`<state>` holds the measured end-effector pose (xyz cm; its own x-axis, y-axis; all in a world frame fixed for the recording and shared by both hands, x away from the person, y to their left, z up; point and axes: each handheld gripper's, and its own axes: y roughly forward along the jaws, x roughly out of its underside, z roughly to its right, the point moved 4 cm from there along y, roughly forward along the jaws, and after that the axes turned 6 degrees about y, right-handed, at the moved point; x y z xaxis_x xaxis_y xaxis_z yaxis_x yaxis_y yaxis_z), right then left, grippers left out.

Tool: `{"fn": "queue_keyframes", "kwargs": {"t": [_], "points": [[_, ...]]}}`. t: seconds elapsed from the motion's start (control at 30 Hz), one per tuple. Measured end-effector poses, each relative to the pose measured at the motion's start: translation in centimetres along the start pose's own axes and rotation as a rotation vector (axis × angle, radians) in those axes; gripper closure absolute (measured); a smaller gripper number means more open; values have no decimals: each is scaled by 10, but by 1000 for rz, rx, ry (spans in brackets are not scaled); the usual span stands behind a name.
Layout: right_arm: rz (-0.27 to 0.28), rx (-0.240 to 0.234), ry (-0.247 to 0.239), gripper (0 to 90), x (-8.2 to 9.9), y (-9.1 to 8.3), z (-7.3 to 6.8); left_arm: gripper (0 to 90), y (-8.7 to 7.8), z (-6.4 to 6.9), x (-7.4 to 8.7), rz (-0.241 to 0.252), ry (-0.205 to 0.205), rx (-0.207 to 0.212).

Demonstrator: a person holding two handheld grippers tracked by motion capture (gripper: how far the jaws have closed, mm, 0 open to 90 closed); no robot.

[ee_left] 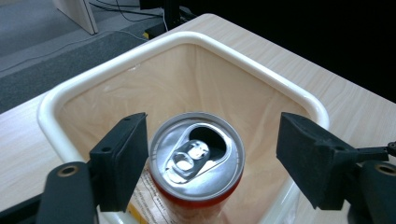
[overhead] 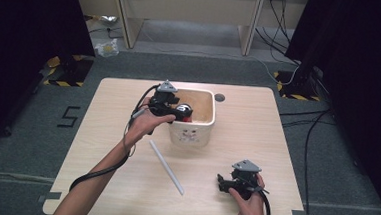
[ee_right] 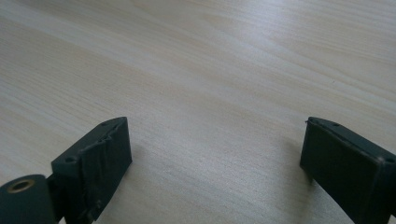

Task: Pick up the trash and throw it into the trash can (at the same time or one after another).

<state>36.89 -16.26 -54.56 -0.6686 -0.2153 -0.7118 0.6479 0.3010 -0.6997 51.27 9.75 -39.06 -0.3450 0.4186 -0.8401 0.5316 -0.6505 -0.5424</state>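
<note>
The left gripper (overhead: 177, 108) hangs over the near-left rim of the white bin (overhead: 213, 120), which stands on the wooden table (overhead: 246, 141); in the left gripper view its 2 jaws stand apart with the drink can (ee_left: 197, 161) between them. The can sits upright inside the bin (ee_left: 88, 84), silver top up, tab hole open, red wall below; the left jaw is just beside or touching the can's rim, I cannot tell which, while the right jaw stands clear of it with a plain gap, so the claw is released, not clamped. The right gripper (overhead: 226, 182) rests low at the table's near-right part, well apart from the bin; its 2 jaws are spread wide over bare wood (ee_right: 201, 84), grasping nothing. A white straw (overhead: 166, 166) lies on the table between the 2 grippers.
</note>
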Motion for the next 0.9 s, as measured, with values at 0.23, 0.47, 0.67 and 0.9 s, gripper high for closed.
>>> {"fn": "queue_keyframes", "kwargs": {"t": [0.23,0.47,0.67,0.9], "points": [[0,0,-1,88,0,0,0,220,-13,0,-6,31,-16,-4],[0,0,0,88,0,0,0,219,-33,3,-8,55,-25,-12],[0,1,0,88,0,0,0,220,-45,6,-3,56,-33,5],[-1,1,-2,88,0,0,0,220,-55,6,12,64,-49,10]]}}
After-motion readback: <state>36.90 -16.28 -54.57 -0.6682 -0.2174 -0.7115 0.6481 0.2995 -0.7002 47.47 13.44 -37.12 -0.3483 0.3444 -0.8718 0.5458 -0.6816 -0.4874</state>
